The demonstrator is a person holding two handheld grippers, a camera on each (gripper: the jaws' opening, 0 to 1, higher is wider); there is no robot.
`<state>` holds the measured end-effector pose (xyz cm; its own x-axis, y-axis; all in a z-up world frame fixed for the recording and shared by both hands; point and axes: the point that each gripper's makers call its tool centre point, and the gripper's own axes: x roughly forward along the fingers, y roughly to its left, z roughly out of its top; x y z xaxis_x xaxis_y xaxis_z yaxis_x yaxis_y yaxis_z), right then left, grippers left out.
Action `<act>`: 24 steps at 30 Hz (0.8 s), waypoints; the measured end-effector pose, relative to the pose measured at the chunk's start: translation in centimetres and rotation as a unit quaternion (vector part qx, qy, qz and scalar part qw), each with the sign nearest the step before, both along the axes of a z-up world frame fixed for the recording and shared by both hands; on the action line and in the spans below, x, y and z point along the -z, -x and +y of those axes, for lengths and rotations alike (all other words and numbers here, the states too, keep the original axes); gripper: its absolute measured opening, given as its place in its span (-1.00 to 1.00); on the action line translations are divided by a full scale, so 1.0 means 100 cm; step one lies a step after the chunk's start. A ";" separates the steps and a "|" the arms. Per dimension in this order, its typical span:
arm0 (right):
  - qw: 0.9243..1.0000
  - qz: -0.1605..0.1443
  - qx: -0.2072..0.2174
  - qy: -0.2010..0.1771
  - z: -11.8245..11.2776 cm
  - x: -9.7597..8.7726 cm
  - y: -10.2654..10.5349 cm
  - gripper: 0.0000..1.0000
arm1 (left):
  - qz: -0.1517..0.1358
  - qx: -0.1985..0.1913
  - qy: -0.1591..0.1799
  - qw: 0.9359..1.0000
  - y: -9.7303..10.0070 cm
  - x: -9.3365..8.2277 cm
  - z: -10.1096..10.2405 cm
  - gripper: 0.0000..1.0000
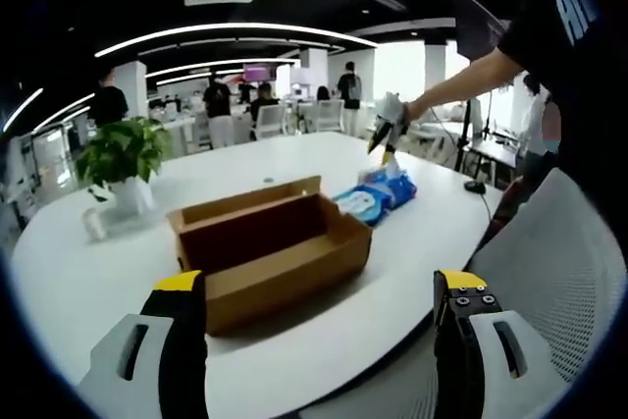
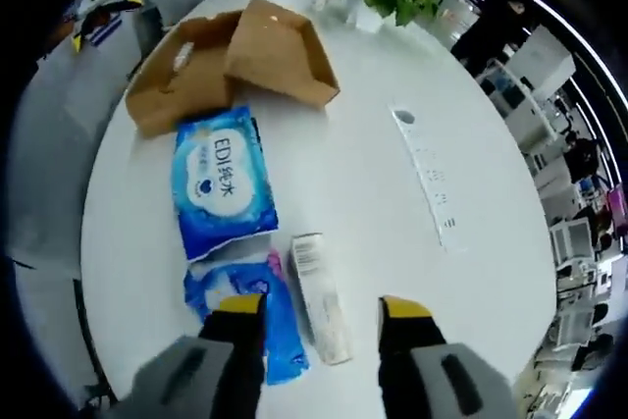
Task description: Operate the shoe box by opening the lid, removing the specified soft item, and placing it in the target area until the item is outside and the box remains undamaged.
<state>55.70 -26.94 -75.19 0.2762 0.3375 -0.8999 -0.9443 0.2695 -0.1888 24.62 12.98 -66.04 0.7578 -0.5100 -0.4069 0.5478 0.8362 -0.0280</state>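
A potted plant (image 1: 123,159) stood behind the open cardboard shoe box (image 1: 265,247) on the white counter (image 2: 373,144). Beside the box lay a blue wet-wipes pack (image 2: 224,183) marked "EDI", a smaller blue pack (image 2: 257,311) and a white carton (image 2: 320,296). The left tool (image 1: 324,316) and the right tool (image 2: 324,313) hung wide open, empty.

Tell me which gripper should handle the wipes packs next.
Right. The right gripper hangs open directly over the wipes packs lying outside the opened shoe box. The left gripper sits back at the table's edge, with the box between.
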 end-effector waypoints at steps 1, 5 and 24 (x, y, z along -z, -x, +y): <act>1.000 0.000 0.021 -0.002 -0.002 -0.006 0.004 -0.02 | 0.001 -0.001 0.000 1.000 0.000 0.000 0.001 1.00; 0.997 -0.010 0.068 -0.031 0.002 -0.025 0.016 0.19 | 0.003 -0.003 -0.011 1.000 -0.003 0.004 0.014 1.00; 0.974 -0.060 0.158 -0.149 0.025 -0.064 0.095 0.95 | -0.007 0.019 -0.008 1.000 -0.046 -0.017 0.023 0.95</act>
